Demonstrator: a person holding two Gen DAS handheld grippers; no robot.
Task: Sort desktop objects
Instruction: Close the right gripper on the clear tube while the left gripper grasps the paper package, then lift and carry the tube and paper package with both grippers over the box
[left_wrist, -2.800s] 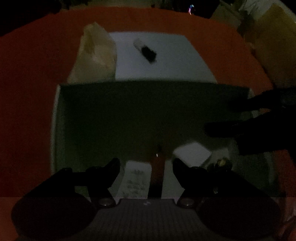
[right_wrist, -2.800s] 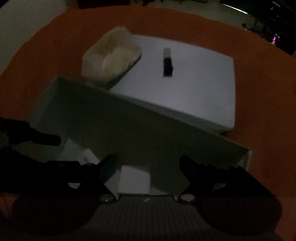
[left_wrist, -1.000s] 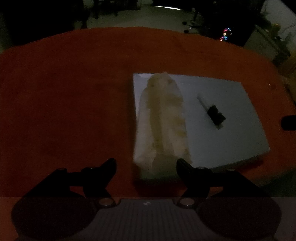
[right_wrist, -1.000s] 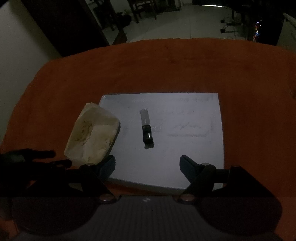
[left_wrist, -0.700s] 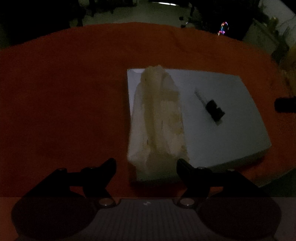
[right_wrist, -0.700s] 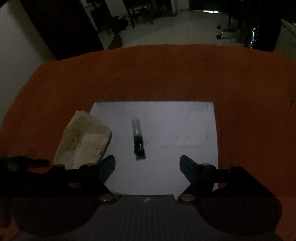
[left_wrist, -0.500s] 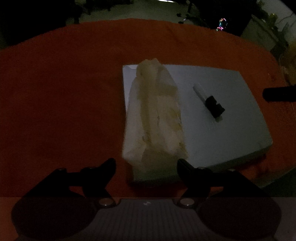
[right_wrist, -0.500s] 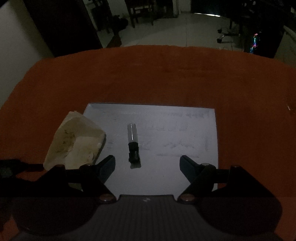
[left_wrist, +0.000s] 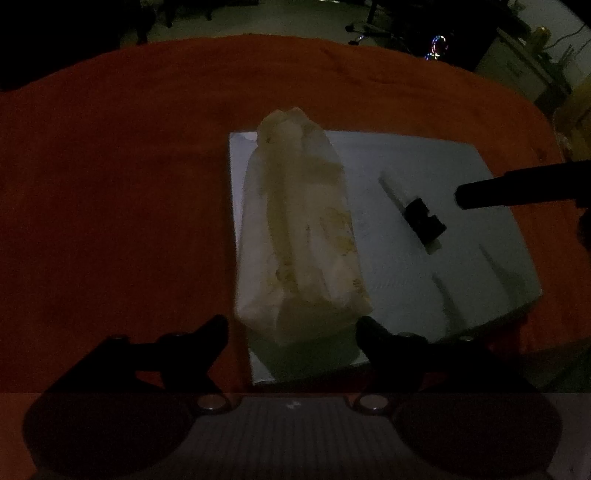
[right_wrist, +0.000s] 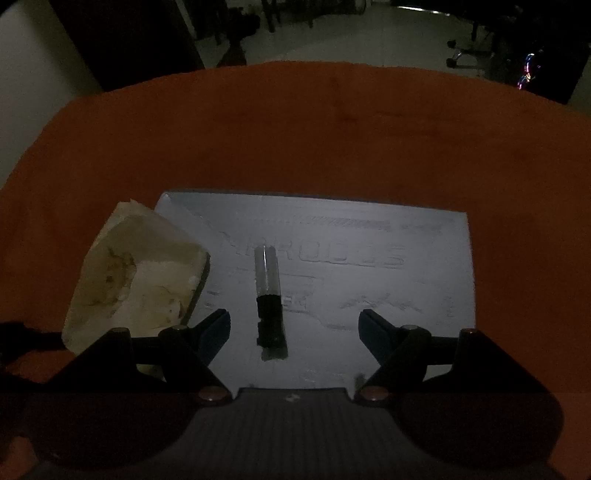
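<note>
A pale crinkled plastic packet (left_wrist: 303, 229) lies on the left part of a flat white box lid (left_wrist: 480, 266) on the orange tablecloth. My left gripper (left_wrist: 291, 328) is open and empty, its fingertips either side of the packet's near end. A small black-and-silver lighter-like stick (right_wrist: 270, 295) lies on the white lid (right_wrist: 406, 288). My right gripper (right_wrist: 294, 325) is open and empty, hovering just short of the stick. The packet (right_wrist: 136, 280) shows at the lid's left. One right finger (left_wrist: 517, 184) reaches in beside the stick (left_wrist: 421, 218) in the left wrist view.
The orange cloth (left_wrist: 110, 184) covers the round table on all sides of the lid. The room is dim. Chairs and coloured lights (right_wrist: 524, 74) stand on the floor beyond the far table edge.
Both grippers left the open storage box and swung over to the white lid. The left one closed in on the packet; the right one neared the stick. Both stayed open.
</note>
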